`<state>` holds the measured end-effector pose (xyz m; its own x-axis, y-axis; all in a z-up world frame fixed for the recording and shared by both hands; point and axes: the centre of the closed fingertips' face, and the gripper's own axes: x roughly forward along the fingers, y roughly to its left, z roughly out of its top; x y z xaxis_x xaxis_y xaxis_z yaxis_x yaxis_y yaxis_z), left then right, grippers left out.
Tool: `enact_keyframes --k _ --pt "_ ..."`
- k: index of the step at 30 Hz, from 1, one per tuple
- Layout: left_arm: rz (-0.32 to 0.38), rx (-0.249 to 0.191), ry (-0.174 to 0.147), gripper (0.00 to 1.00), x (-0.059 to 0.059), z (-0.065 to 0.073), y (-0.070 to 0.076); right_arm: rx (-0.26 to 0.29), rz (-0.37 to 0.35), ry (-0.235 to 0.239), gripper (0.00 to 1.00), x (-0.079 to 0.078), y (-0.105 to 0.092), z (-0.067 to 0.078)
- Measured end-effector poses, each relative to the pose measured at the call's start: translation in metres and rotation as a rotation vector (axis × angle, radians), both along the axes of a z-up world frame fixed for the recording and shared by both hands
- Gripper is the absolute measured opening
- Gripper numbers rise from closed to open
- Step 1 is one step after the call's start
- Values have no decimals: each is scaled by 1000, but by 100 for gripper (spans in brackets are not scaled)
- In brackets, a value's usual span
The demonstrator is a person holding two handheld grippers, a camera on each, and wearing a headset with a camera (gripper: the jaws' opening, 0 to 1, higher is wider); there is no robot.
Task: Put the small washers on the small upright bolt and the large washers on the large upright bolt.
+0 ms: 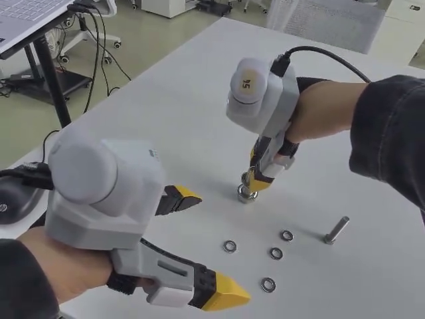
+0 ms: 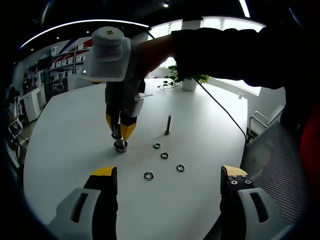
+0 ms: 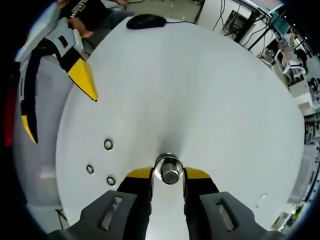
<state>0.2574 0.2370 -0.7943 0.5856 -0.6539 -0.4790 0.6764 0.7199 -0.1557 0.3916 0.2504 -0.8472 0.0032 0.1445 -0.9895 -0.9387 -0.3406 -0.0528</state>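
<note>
We count two bolts: one thick bolt (image 1: 247, 193) and one thin bolt (image 1: 337, 230), at four o'clock from the thick one. We count four loose washers, all small. From the thick bolt, the first washer (image 1: 230, 246) lies at six o'clock, the second washer (image 1: 287, 235) at four, the third washer (image 1: 276, 253) at five and the fourth washer (image 1: 268, 284) past it, also at five. How many rings sit on the thick bolt we cannot tell. We count two grippers, the left gripper (image 1: 219, 244) and the right gripper (image 1: 255, 183). We count one mouse (image 1: 6, 203) and one laptop (image 1: 26, 16).
</note>
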Motion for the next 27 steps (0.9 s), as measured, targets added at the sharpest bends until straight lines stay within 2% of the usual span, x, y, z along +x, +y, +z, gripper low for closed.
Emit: enact_keyframes --k 27 --pt "6 -3 2 85 1 1 3 -29 8 -2 24 -3 0 -16"
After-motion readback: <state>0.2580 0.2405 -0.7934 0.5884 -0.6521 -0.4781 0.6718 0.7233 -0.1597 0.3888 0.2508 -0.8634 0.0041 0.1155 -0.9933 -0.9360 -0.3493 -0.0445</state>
